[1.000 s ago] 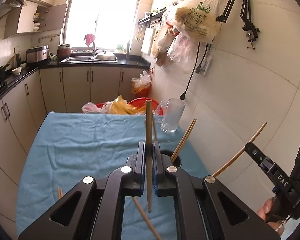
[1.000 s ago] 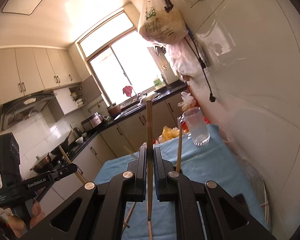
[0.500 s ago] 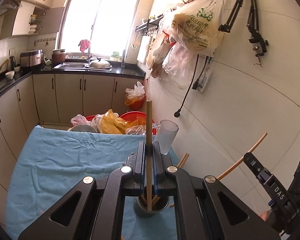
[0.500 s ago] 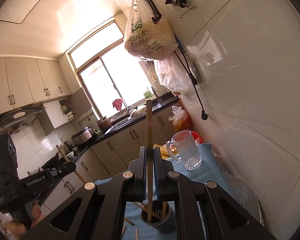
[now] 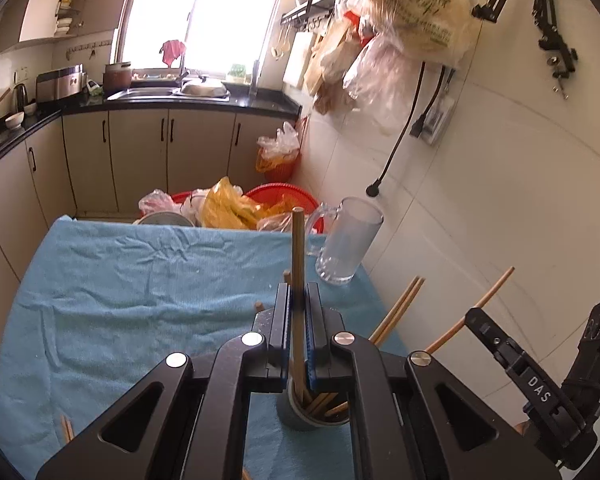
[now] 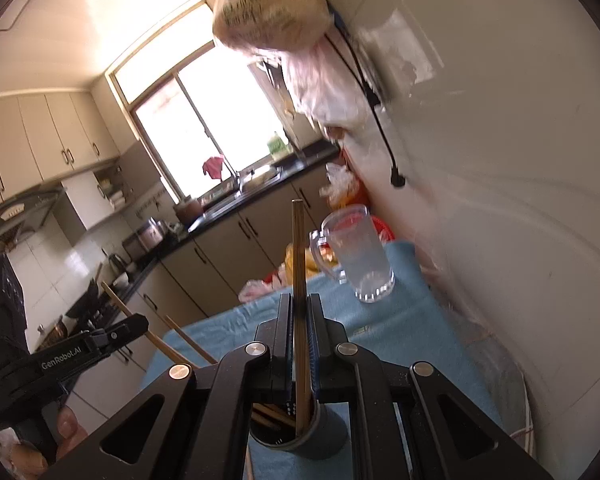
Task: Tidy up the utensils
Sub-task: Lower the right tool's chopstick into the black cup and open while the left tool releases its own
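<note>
Left gripper (image 5: 298,300) and right gripper (image 6: 299,312) each pinch one wooden chopstick (image 5: 298,264), tips lowered into the dark round holder cup (image 5: 300,420), both angled downward.

A wooden chopstick (image 5: 298,264) is held upright, its lower end inside the dark round holder (image 5: 300,420) among other chopsticks (image 5: 324,402).

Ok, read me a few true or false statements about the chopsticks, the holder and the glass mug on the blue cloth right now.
1. Each tool, left tool and right tool, grips one chopstick. True.
2. The dark holder is empty. False: several chopsticks already stand in it.
3. The glass mug lies on its side. False: it stands upright on the blue cloth.
4. Loose chopsticks lie on the cloth. True.
</note>
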Action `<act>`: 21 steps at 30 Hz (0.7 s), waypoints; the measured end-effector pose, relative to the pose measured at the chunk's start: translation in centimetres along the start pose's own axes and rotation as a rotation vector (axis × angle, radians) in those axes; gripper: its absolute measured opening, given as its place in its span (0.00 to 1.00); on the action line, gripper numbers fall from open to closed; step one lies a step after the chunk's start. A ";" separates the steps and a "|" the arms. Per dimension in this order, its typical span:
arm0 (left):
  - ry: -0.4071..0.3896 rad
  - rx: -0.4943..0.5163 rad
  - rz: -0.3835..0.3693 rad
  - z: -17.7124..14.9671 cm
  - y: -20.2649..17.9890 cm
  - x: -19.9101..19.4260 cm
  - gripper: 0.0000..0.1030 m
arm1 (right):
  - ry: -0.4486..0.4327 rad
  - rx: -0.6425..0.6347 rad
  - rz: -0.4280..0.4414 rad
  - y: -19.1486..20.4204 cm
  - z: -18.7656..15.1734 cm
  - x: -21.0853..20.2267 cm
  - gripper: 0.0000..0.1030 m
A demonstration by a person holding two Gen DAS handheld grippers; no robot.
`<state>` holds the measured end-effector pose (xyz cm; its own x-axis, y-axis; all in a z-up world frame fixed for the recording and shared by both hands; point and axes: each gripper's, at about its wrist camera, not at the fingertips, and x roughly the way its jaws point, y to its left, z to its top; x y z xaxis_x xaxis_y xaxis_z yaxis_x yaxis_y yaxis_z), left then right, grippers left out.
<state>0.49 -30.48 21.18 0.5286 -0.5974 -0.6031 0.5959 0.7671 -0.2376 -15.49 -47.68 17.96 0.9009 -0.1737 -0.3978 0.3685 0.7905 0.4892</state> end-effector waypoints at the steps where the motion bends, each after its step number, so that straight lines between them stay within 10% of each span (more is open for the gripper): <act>1: 0.009 -0.001 -0.001 -0.2 0.1 0.3 0.06 | 0.010 0.001 -0.003 -0.1 -0.2 0.4 0.06; 15: 0.034 0.002 0.003 -0.8 0.5 1.0 0.18 | 0.071 0.048 -0.001 -1.5 -1.1 1.6 0.09; 21: -0.004 -0.001 0.011 -1.0 0.7 -0.7 0.28 | 0.030 0.045 -0.011 -1.1 -0.9 -0.4 0.30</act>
<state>-0.12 -29.30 20.69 0.5379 -0.5895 -0.6026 0.5894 0.7740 -0.2311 -16.45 -47.90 16.86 0.8896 -0.1647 -0.4260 0.3893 0.7613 0.5186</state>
